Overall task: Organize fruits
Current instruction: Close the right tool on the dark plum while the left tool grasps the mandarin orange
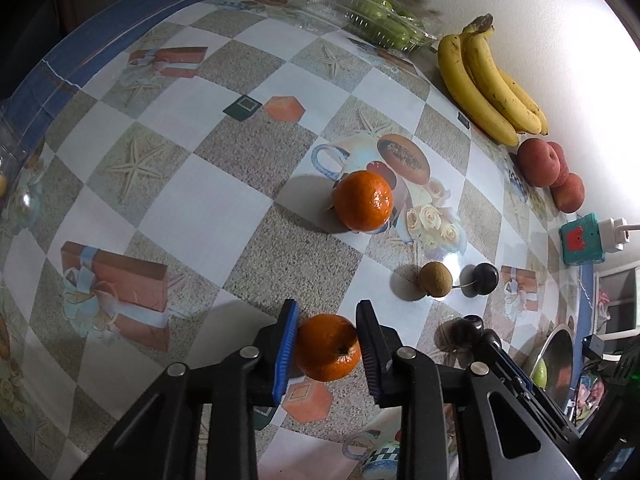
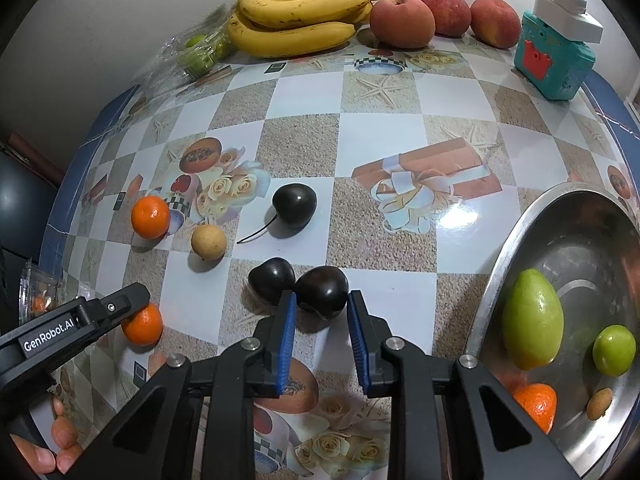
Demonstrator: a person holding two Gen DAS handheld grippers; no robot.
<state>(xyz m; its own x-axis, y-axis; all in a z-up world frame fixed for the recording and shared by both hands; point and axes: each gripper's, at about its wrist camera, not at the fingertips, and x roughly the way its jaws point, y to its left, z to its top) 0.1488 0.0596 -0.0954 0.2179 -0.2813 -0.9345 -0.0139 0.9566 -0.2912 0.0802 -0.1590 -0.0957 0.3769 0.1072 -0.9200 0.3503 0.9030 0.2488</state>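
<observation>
In the left wrist view my left gripper [image 1: 326,320] is shut on an orange [image 1: 326,354] that rests on the patterned tablecloth, one blue pad on each side. In the right wrist view my right gripper [image 2: 320,300] is shut on a dark plum [image 2: 322,288] at its fingertips; a second dark plum [image 2: 270,280] touches it on the left. Loose on the table are another orange [image 2: 150,216], a small brown round fruit [image 2: 208,242] and a stemmed dark plum [image 2: 294,204]. The steel bowl [image 2: 500,256] at the right holds a green mango, a lime, an orange and a small brown fruit.
Bananas [image 2: 304,16] and three peaches [image 2: 402,20] lie along the back wall. A clear plastic box of green fruit [image 2: 200,56] is at the back left, and a teal box with a white plug [image 2: 552,60] at the back right. A person's hand [image 2: 60,440] holds the left gripper.
</observation>
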